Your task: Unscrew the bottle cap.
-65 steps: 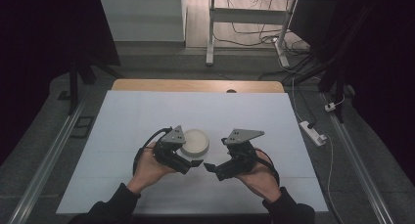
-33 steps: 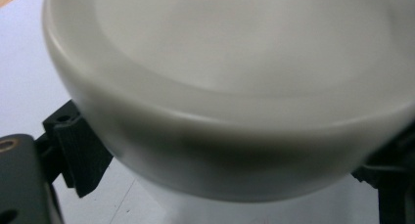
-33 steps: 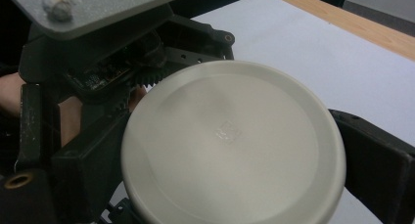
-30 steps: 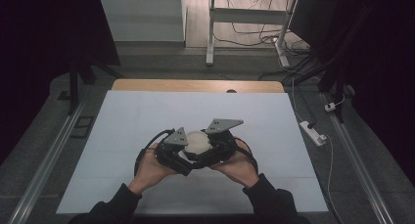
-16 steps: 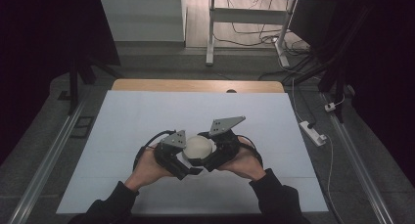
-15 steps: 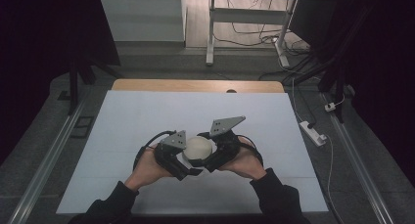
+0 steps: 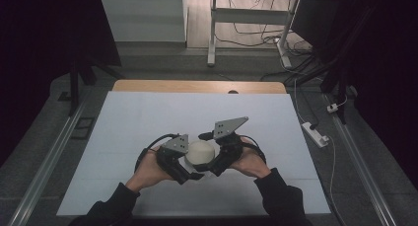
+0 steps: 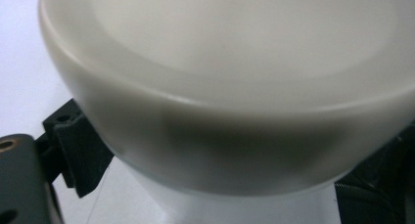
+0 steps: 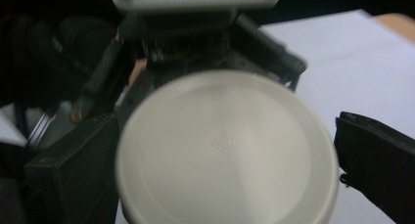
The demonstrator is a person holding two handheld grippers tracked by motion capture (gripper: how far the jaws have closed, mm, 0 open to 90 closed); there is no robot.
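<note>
A round white container with a white lid is held between both grippers at the near middle of the table. My left gripper comes in from the left and is shut on the container's body just under the lid; its jaws sit against both sides in the left gripper view. My right gripper comes from the right, its jaws pressed against opposite edges of the lid. In the right gripper view the left gripper shows blurred behind the lid.
The table is covered with a pale sheet, with a wooden strip along its far edge. A white power strip lies on the floor to the right. Desk legs and cables stand beyond the table.
Both grippers went from standing apart in front of the container to closing in on it. Over the last half second they have hardly shifted.
</note>
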